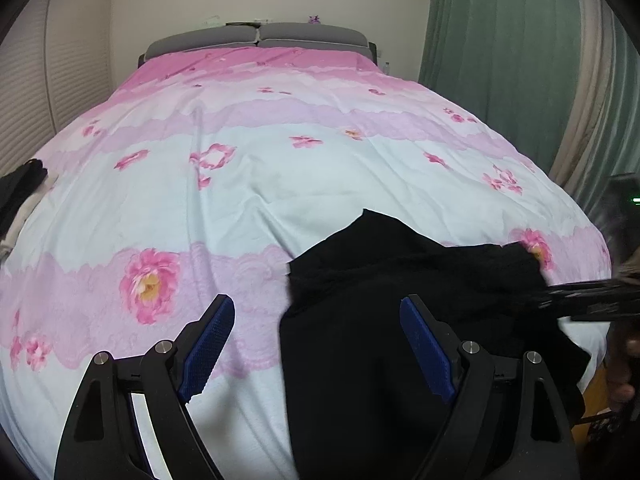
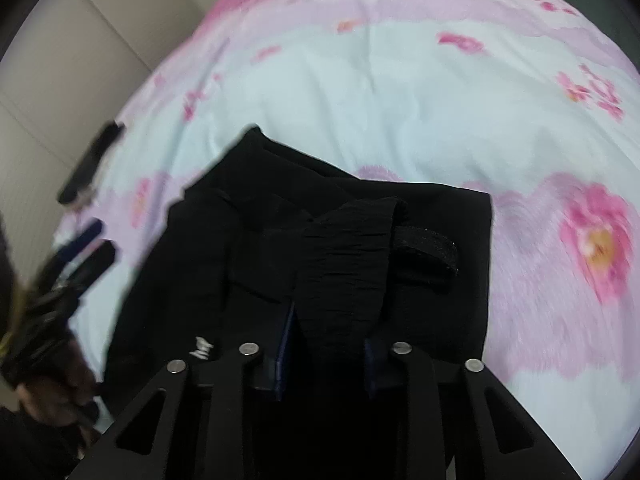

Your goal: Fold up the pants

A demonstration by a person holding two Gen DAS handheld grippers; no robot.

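Note:
Black pants (image 1: 384, 280) lie crumpled at the near right of the bed. My left gripper (image 1: 316, 344) hangs over their left edge, open, its blue pads (image 1: 210, 344) wide apart and not pressing on the cloth. In the right wrist view a bunched fold of the pants (image 2: 344, 256) sits between the pads of my right gripper (image 2: 330, 348), which is shut on it. A black band or strap (image 2: 428, 248) lies on the pants beside that fold. The right gripper (image 1: 584, 296) also shows at the right edge of the left wrist view. The left gripper (image 2: 84, 256) appears blurred at the left of the right wrist view.
The bed wears a pale blue and pink flowered cover (image 1: 260, 184), with a grey headboard (image 1: 256, 38) at the far end. Dark and white clothes (image 1: 20, 196) lie at the bed's left edge. A green curtain (image 1: 500, 60) hangs on the right.

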